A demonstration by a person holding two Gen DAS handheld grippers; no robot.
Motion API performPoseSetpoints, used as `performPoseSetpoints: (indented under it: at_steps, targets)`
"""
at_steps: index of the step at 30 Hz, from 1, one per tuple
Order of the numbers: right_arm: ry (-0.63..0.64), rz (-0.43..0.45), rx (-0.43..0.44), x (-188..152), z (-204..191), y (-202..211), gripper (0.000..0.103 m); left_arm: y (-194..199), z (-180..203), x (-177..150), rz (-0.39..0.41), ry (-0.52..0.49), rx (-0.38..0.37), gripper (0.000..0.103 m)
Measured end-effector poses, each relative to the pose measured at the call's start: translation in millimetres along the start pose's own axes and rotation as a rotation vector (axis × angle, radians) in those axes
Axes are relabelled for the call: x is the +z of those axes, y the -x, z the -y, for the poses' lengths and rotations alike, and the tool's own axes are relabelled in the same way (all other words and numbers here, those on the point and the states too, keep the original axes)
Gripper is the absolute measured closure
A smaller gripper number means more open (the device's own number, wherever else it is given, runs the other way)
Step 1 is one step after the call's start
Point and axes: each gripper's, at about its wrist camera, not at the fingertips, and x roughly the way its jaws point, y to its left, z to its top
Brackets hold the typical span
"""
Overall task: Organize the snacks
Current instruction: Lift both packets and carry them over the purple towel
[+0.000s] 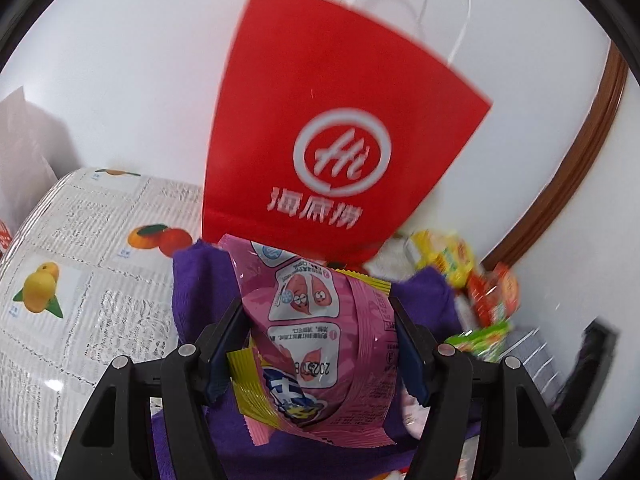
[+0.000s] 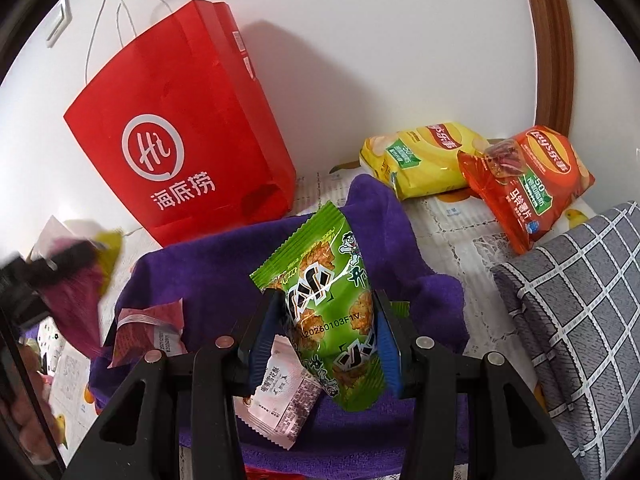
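Barely begun: both grippers loaded, bag waiting

Left gripper point(image 1: 320, 344) pinches a pink snack packet point(image 1: 316, 340) at frame centre, angled down toward the red paper bag point(image 1: 340, 120) above. Right gripper point(image 2: 324, 332) clamps a green snack packet point(image 2: 328, 304). Yellow chips point(image 2: 424, 156) and orange chips point(image 2: 528, 184) remain upper right.

The paper bag point(image 2: 180, 128) stands behind the cloth point(image 2: 240, 272), with two chip bags point(image 2: 472, 168) to its right
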Motion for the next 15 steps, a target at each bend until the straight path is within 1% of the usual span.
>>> performPoseSetpoints:
  at_steps: [2, 5, 9, 15]
  targets:
    - [0.003, -0.006, -0.001, -0.8, -1.0, -1.8, 0.057, -11.0, -0.8, -6.2, -0.029, -0.004, 0.015, 0.037]
    - [0.012, -0.015, -0.006, -2.0, -3.2, -5.0, 0.057, -23.3, -4.6, -12.9, -0.069, 0.013, 0.005, 0.037]
    - [0.028, -0.037, -0.012, -4.3, -7.1, -10.0, 0.057, -23.7, -1.8, -15.9, -0.067, -0.004, 0.004, 0.037]
    - [0.055, -0.069, -0.025, -7.8, -12.2, -17.3, 0.057, -31.1, 6.5, -15.7, -0.084, -0.009, -0.038, 0.037]
